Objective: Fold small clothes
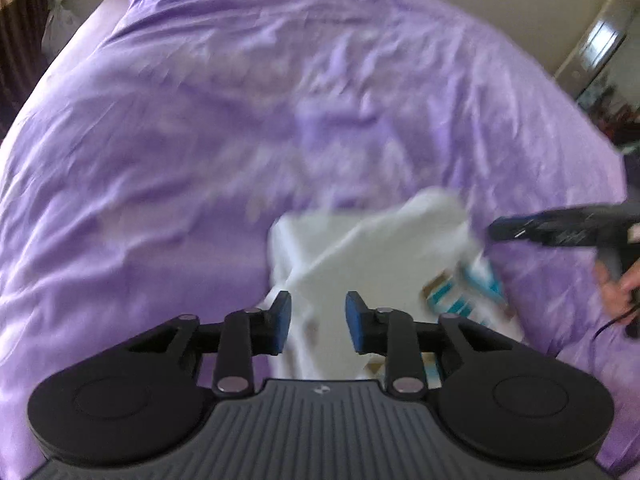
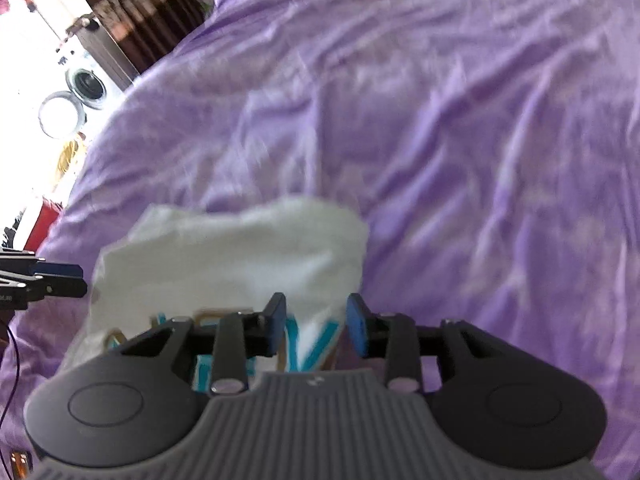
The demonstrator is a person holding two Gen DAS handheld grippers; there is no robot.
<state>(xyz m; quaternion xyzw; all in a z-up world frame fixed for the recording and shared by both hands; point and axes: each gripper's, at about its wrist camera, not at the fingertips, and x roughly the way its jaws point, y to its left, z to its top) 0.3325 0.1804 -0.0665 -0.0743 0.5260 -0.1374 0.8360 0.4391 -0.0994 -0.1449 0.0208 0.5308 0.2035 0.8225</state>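
Observation:
A small white garment (image 1: 372,248) with teal and gold printed letters lies crumpled on the purple bedsheet (image 1: 200,120). My left gripper (image 1: 318,320) hovers over its near left edge, jaws apart, with white cloth showing in the gap and no pad pressing on it. In the right wrist view the garment (image 2: 240,248) sits just ahead of my right gripper (image 2: 316,324), whose blue pads stand apart over the printed letters. From the right edge of the left wrist view, the right gripper (image 1: 500,231) reaches in, held by a hand (image 1: 616,292). The left gripper (image 2: 80,276) shows at the left edge.
The wrinkled purple sheet (image 2: 480,120) covers the whole bed. Beyond the bed's left edge are dark curtains (image 2: 132,8), a washing machine (image 2: 86,84) and a red object (image 2: 44,216). A thin cable (image 2: 14,360) hangs at the left. A mirrored door (image 1: 600,48) stands far right.

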